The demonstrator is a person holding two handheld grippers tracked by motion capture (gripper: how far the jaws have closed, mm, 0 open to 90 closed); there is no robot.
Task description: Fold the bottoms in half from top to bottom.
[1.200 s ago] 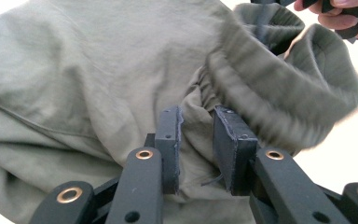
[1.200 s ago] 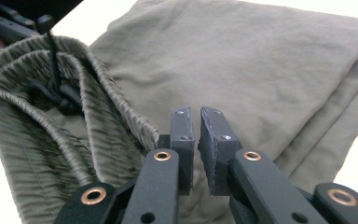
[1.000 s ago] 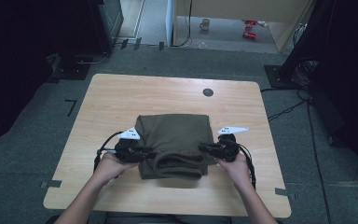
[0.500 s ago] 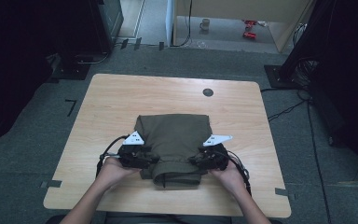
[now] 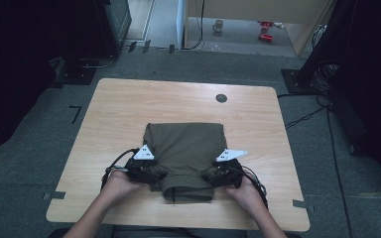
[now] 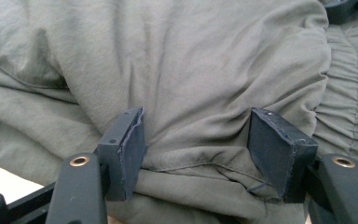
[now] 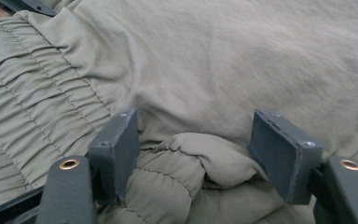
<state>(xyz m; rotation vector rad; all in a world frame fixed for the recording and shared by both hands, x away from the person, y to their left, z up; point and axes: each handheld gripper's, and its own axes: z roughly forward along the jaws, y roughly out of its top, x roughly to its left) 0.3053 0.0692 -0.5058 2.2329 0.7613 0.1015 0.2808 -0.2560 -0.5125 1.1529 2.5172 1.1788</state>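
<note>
An olive-green garment (image 5: 186, 148) lies folded on the wooden table (image 5: 129, 104), with a narrower elastic-ribbed part at its near edge (image 5: 188, 191). My left gripper (image 5: 154, 174) sits at the fold's near left side. In the left gripper view its jaws (image 6: 196, 126) stand apart with a ridge of cloth (image 6: 200, 154) between them, having just opened. My right gripper (image 5: 211, 176) is at the near right side. Its jaws (image 7: 196, 126) have also just opened, and a bunched hem (image 7: 200, 158) lies loose between the pads (image 7: 284, 154).
A dark round grommet (image 5: 221, 97) sits in the tabletop at the far side. The table's near edge (image 5: 178, 225) runs just below the hands. Black stands (image 5: 322, 64) and cables (image 5: 302, 116) are on the floor around the table.
Both grippers have moved toward the person and inward along the garment's near sides. Their jaws went from closed on the cloth to apart.
</note>
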